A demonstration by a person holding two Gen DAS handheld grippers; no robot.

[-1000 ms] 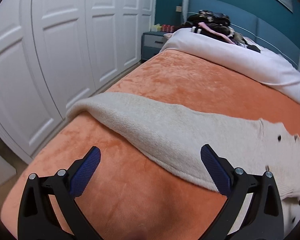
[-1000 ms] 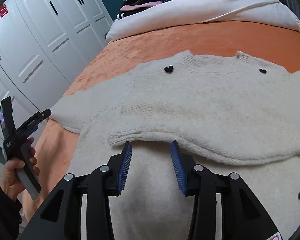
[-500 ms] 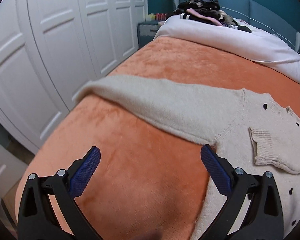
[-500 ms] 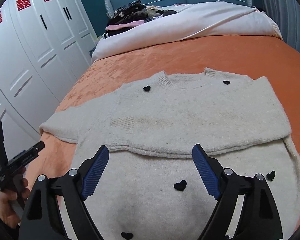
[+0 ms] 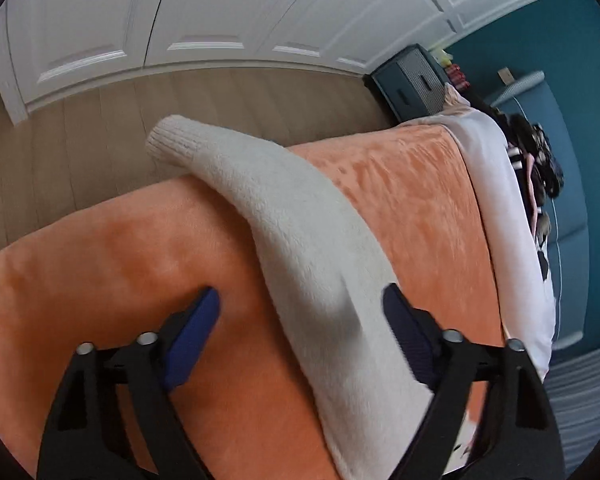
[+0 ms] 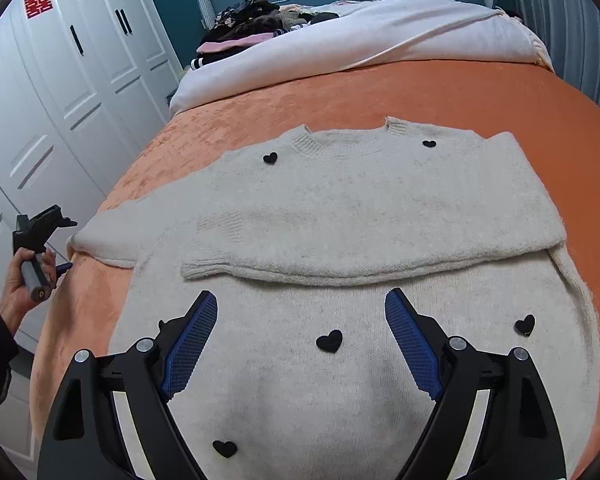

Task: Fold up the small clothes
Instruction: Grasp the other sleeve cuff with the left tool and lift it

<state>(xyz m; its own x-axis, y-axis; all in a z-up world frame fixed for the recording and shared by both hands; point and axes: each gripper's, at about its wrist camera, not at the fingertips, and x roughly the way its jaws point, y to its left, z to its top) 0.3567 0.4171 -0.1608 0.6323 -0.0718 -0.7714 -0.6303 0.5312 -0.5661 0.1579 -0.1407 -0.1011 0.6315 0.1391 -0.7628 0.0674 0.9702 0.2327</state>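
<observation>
A: So where is the sweater [image 6: 340, 216] lying?

B: Flat on the orange blanket [image 6: 440, 92] that covers the bed, neck toward the white duvet [image 6: 360, 36]. It is cream knit with small black hearts [image 6: 329, 340]. One sleeve is folded across the chest, its cuff ending near the middle. The other sleeve [image 5: 296, 216] runs out to the bed's edge, and its ribbed cuff hangs past the edge over the wooden floor [image 5: 180, 120].

A: And the left tongs [image 5: 300, 312]?

B: Over that outstretched sleeve, rolled sideways. Their jaws have just been closing but are still spread, one blue pad on each side of the sleeve. The far pad sits right at the sleeve's edge; the picture is blurred there, so I can't say whether it touches. I see no pinch.

A: The right tongs [image 6: 302, 312]?

B: Spread wide above the lower body of the sweater, just below the folded sleeve, with nothing between the pads. They have just been opening.

A: Anything else in view?

B: From the right wrist view, a hand [image 6: 24, 284] in a dark sleeve holds the left tool at the bed's side, by the white wardrobe [image 6: 60, 92]. A pile of dark clothes [image 6: 252, 16] lies by the headboard
</observation>
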